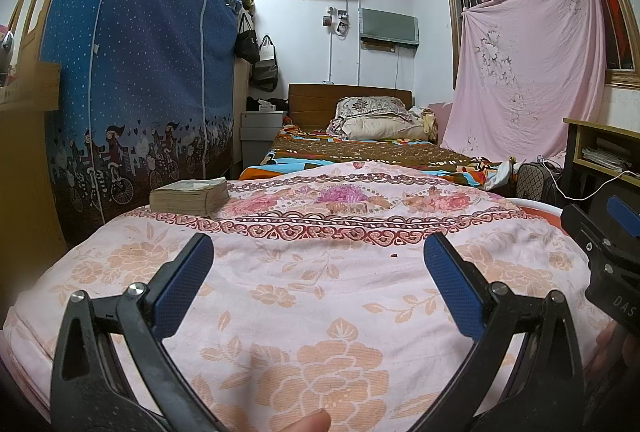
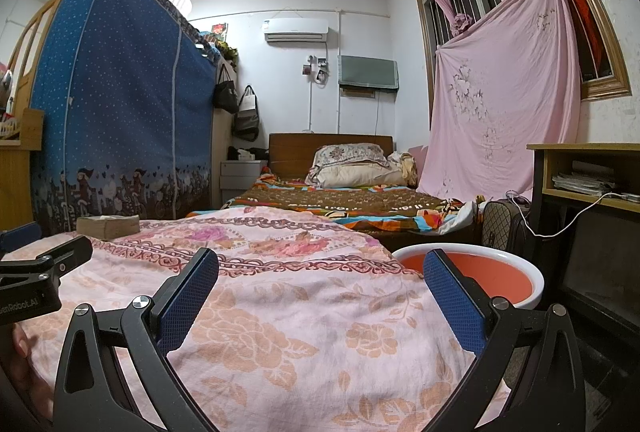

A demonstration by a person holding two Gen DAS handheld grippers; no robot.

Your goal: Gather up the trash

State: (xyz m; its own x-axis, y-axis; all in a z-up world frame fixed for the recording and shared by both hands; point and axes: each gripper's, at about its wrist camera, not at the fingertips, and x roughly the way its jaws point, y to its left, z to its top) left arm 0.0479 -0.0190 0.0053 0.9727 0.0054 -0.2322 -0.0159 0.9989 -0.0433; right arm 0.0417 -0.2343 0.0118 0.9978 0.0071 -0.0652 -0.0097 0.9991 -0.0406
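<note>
Both grippers are hovering low over a floral pink bedspread [image 1: 320, 296], side by side and pointing down the room. The left gripper [image 1: 319, 272] is standing with its blue pads wide apart and nothing between them; the right gripper [image 2: 321, 286] is likewise spread wide and empty.

The trash itself is barely showing. The only candidate I am finding is a tiny dark red scrap [image 1: 394, 255] lying on the cloth just inside the left gripper's right pad; it is too small to identify. The likely receptacle is sitting off the right edge of the bedspread: a white basin with an orange inside [image 2: 472, 272], partly behind the right gripper's right finger.

The risks, as I am judging them:
- The scrap is so small and flat that wide pads closing on it are likely to be pinching a fold of the soft bedspread instead, dragging the cloth up with it.
- A thick worn book [image 1: 188, 195] is lying at the far left of the spread; taking it for rubbish would be a mistake.
- The two tools are working close together, so a sideways reach toward the basin is risking a knock between them.
- A white cable [image 2: 568, 220] is hanging from the desk beyond the basin and could be snagged by an overshoot
</note>
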